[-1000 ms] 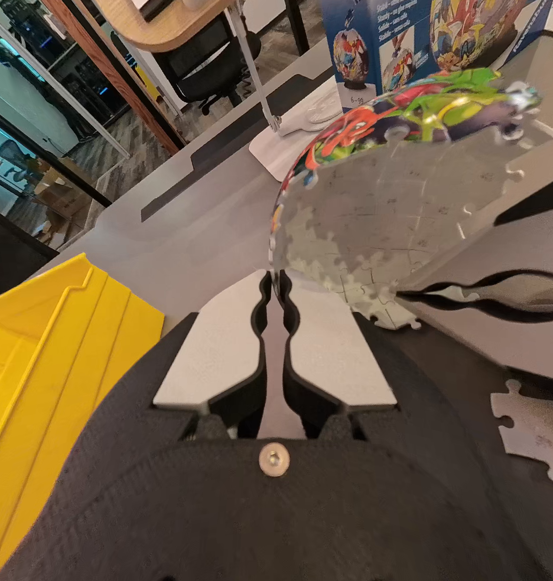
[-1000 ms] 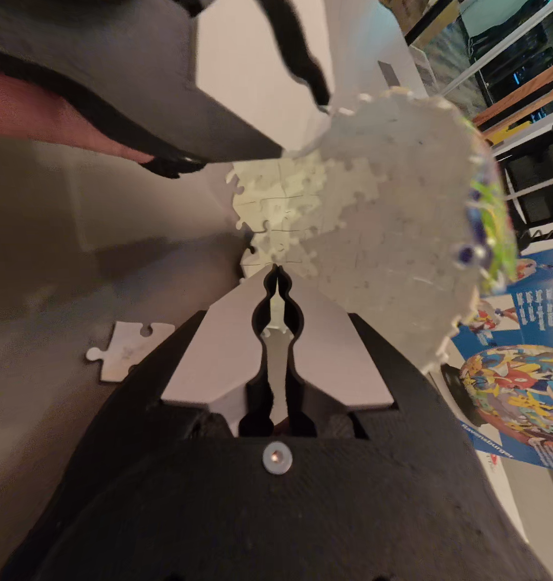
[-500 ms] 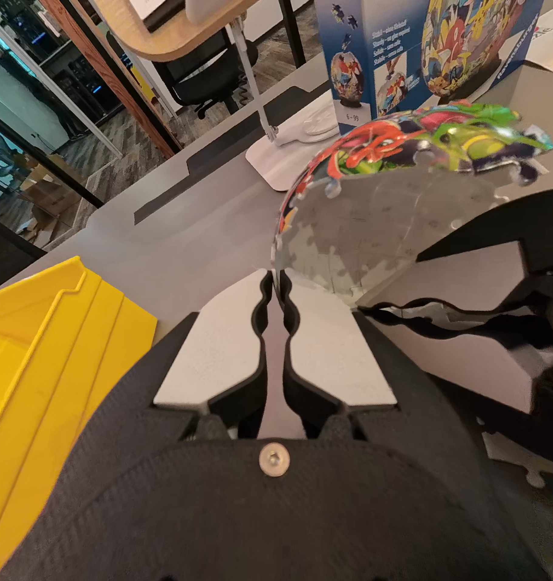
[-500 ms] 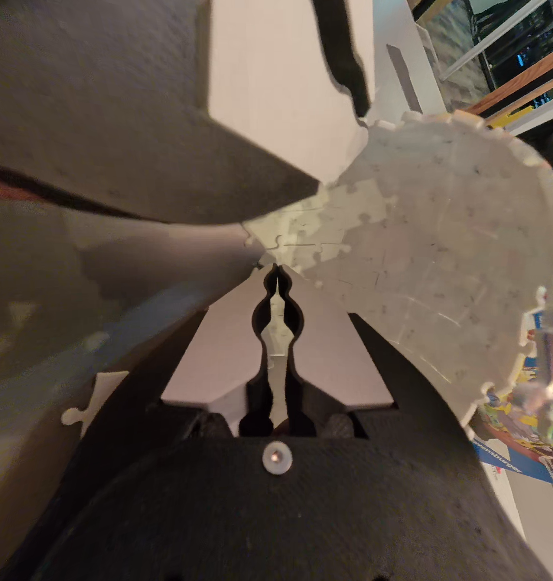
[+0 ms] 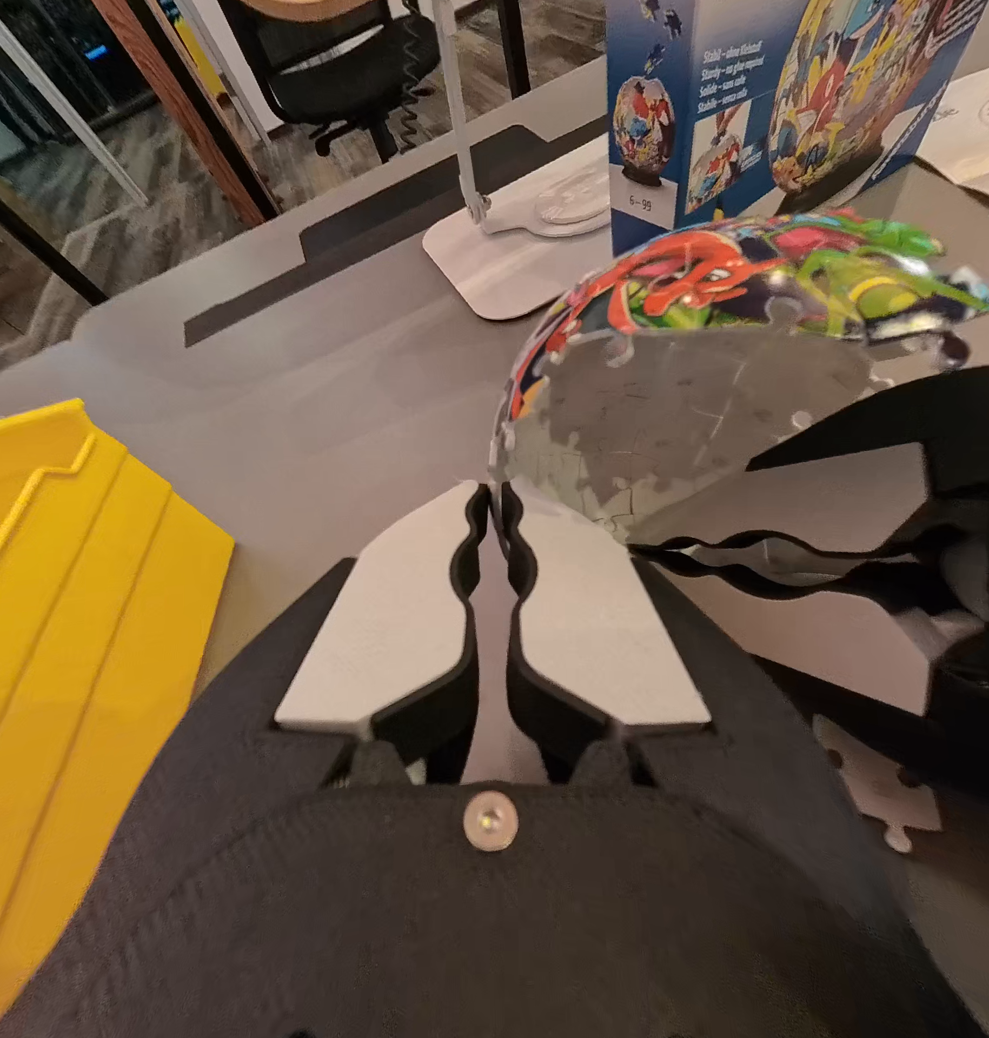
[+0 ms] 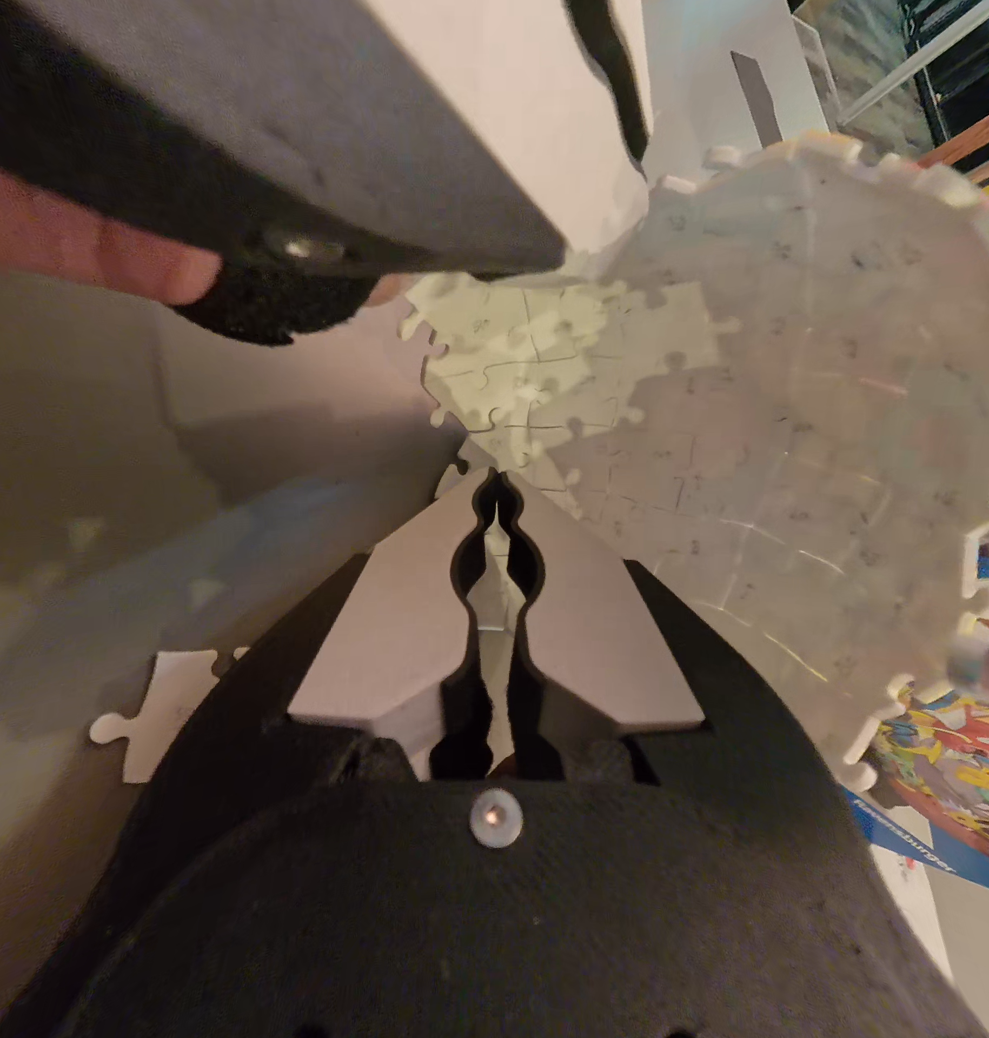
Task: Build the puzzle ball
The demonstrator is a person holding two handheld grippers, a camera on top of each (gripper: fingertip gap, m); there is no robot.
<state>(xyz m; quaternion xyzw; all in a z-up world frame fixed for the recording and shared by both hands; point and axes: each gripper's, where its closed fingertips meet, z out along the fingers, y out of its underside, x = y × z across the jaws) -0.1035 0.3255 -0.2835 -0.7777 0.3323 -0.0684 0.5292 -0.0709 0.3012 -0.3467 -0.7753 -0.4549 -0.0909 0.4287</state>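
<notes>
The half-built puzzle ball (image 5: 705, 404) is held up over the grey table (image 5: 323, 404). Its edge is pinched by the left gripper (image 5: 496, 494), whose jaws are pressed together on it. Its lower edge is pinched by the right gripper (image 6: 496, 477) too, with the jaws closed on it. The grey inside of the ball is seen, and the bright side is turned up. A loose puzzle piece (image 6: 160, 719) is seen lying below the ball. A yellow bin (image 5: 70, 590) is seen left of the ball, and the blue puzzle box (image 5: 818, 101) behind it.
</notes>
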